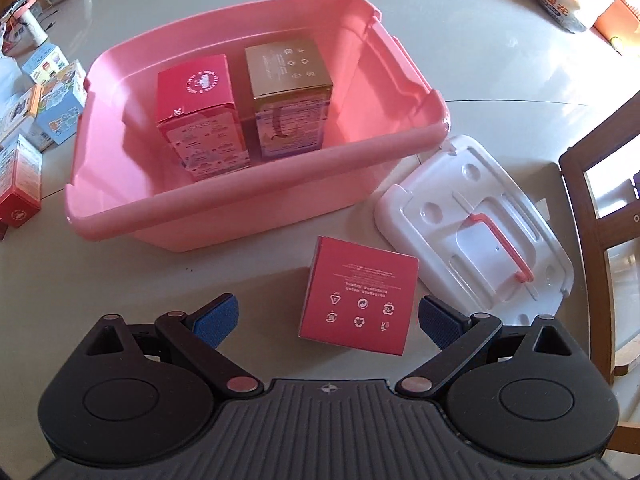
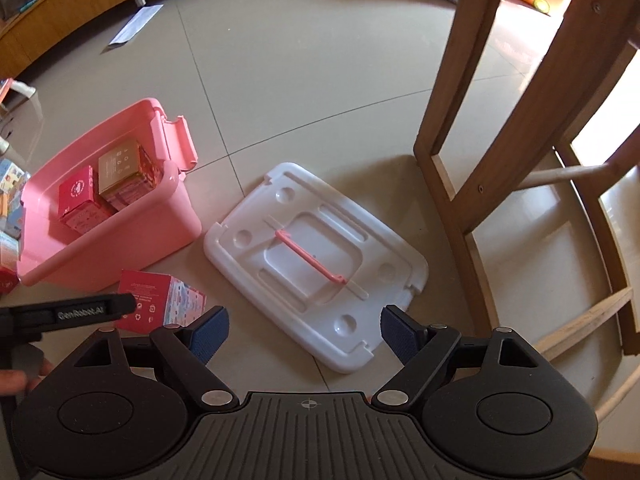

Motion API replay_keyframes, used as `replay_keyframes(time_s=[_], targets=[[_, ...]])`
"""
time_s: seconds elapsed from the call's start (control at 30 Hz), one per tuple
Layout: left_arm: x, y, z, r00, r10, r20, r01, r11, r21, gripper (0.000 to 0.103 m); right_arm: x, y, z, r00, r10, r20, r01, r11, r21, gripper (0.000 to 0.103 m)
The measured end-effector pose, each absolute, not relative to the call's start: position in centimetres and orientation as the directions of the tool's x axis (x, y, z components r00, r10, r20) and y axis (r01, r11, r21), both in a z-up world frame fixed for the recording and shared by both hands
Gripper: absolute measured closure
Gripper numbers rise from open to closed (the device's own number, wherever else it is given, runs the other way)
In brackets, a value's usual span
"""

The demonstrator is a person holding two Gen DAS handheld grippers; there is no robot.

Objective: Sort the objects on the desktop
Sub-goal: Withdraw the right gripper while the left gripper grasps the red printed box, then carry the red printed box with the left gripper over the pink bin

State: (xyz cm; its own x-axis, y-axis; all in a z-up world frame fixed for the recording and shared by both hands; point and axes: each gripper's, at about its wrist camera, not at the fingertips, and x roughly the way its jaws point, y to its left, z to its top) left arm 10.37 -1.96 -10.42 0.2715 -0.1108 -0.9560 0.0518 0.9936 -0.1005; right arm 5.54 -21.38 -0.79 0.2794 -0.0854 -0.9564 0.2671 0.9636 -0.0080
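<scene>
pink plastic first: we see one open storage bin on the pale tiled surface, and it is the biggest thing here. one white lid with a pink handle lies flat just beside the bin, apart from it, handle side up.

inside the bin we count two cartons standing side by side: one red carton and one gold-topped carton, just beside each other, whether touching we cannot tell. outside it, at the left edge of the left wrist view, a loose cluster of small cartons waits; we make out at least five, the rest being cut off.

the move we judge to be next turns on one pink box. it sits on the surface just in front of the bin, straight ahead of our left gripper, which points steeply down at it. the box lies between the lines of the two blue pads, a little toward the right one, with no pad touching it; the fingers stand spread wide. its faces sit slightly skewed to the jaw line, so a small roll would square the grip.

our right gripper is also spread wide and holds nothing, over the lid's near edge. the left is plainly nearer the box.
</scene>
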Motion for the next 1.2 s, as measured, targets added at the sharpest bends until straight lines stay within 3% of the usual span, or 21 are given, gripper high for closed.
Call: replay_keyframes(time_s=[0.1,0.43,0.53,0.57,0.67,0.9,1.2], targets=[[10.3,-3.3,-11.5,0.261,-0.131,-0.956,0.078,0.990,-0.114,0.004,5.7,-21.5,-1.6,0.268,-0.074,-0.961,0.296,0.955,0.009,0.022],[11.3,-5.9,-15.8,0.219,-0.029,-0.975,0.137,0.991,0.001,0.004,6.6,-21.9,-3.2,0.248,-0.067,-0.966,0.310,0.951,0.014,0.022],[11.4,-6.0,-17.5,0.194,-0.006,-0.981,0.134,0.991,0.021,0.018,6.7,-22.2,-3.5,0.244,-0.065,-0.968,0.322,0.947,0.018,0.022],[11.4,-6.0,-18.0,0.182,-0.004,-0.983,0.135,0.991,0.021,0.028,6.8,-22.3,-3.6,0.243,-0.065,-0.968,0.326,0.945,0.018,0.022],[11.2,-5.7,-18.9,0.159,-0.014,-0.987,0.124,0.992,0.006,0.030,7.1,-22.2,-3.9,0.245,-0.070,-0.967,0.328,0.945,0.015,0.022],[11.0,-5.1,-18.0,0.131,-0.006,-0.991,0.060,0.998,0.002,0.031,7.6,-21.4,-4.7,0.234,-0.066,-0.970,0.316,0.949,0.012,0.022],[10.0,-4.0,-11.6,0.157,-0.030,-0.987,0.045,0.999,-0.024,0.031,6.9,-20.7,-6.0,0.189,-0.095,-0.977,0.296,0.954,-0.035,0.021]])
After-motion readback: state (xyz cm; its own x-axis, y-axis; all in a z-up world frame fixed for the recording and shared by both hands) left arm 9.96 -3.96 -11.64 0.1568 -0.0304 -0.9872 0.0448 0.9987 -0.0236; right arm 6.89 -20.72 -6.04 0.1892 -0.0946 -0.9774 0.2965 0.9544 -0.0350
